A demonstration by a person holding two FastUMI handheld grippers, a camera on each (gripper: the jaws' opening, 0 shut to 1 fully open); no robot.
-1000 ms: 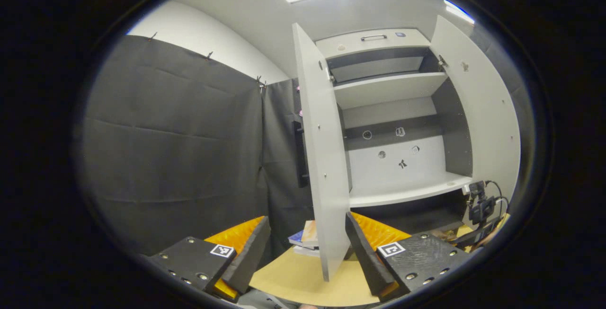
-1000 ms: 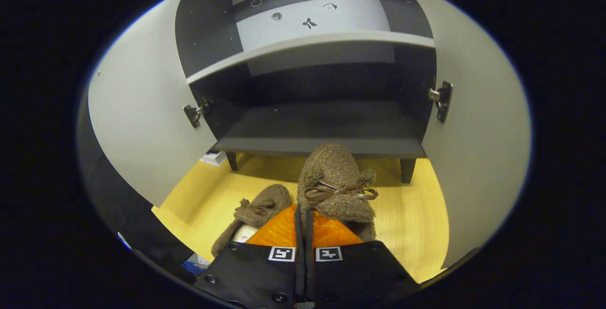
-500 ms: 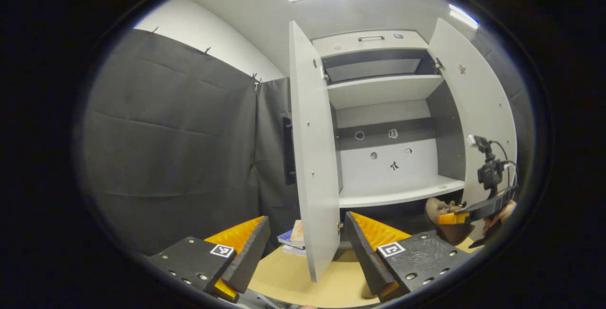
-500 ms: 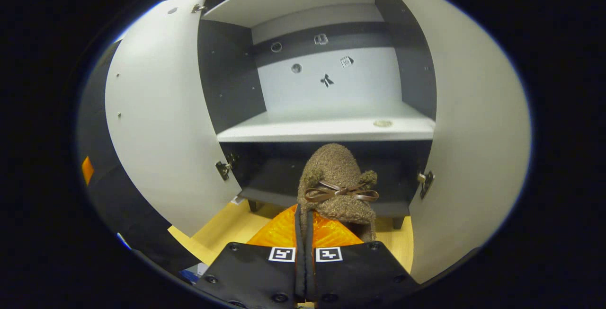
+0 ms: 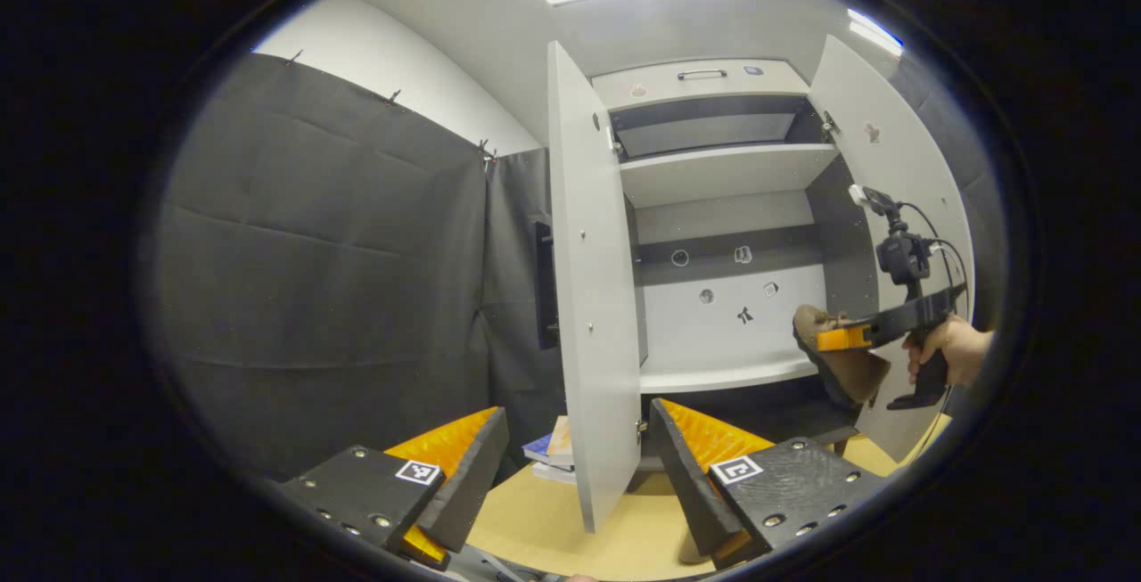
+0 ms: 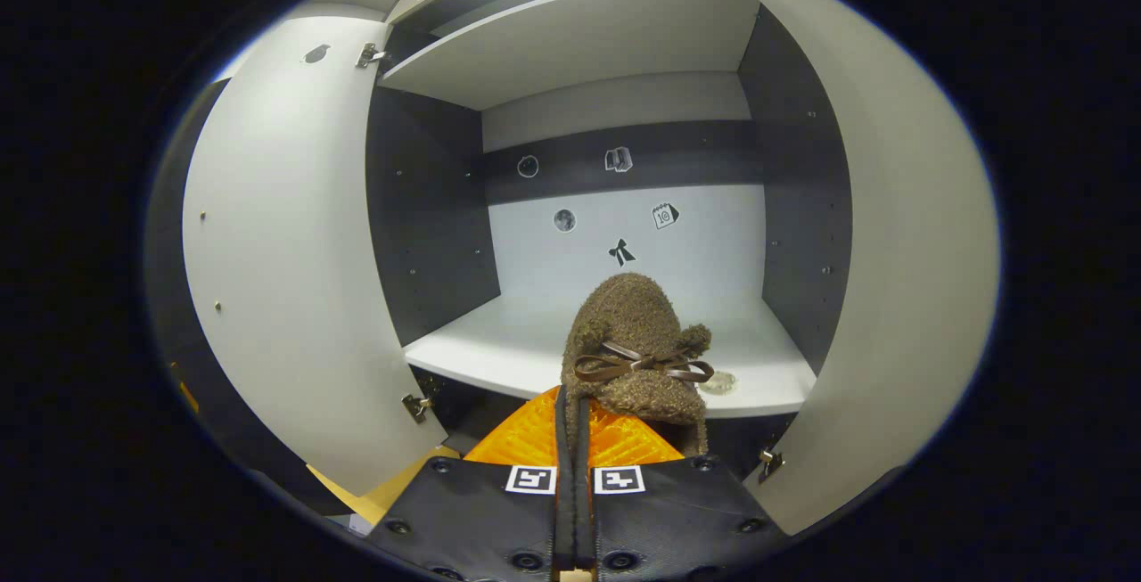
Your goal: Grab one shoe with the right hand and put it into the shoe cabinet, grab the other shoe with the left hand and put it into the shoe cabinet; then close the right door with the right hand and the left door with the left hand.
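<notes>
Your right gripper (image 6: 575, 439) has its fingers pressed together on the heel end of the brown fuzzy shoe (image 6: 635, 350), and the shoe's long axis runs straight ahead of the fingers, toe pointing away from you into the shoe cabinet (image 6: 624, 199). The bow on its top sits just beyond the fingertips. In the right gripper view the toe is level with the front edge of the pale middle shelf (image 6: 499, 355) and hangs over it; whether the sole touches the shelf I cannot tell. The left door (image 6: 285, 252) stands open to the left of your fingers and the right door (image 6: 891, 252) to the right.

From your left gripper's view, the same shoe (image 5: 838, 359) hangs toe-down and tilted toward the cabinet, held by the right gripper (image 5: 842, 337), with your hand (image 5: 949, 350) on its handle — well ahead and to the right of the left fingers. Your left gripper (image 5: 575, 462) is spread wide and holds nothing; the edge of the open left door (image 5: 593, 315) rises between its fingers, a little beyond them, and a small stack of books (image 5: 562, 453) lies on the floor past the left fingertip.

Compared with half a second ago, you have raised the shoe — then it faced the dark bottom compartment below the pale shelf, now it is up at that shelf. The left gripper has barely moved.
</notes>
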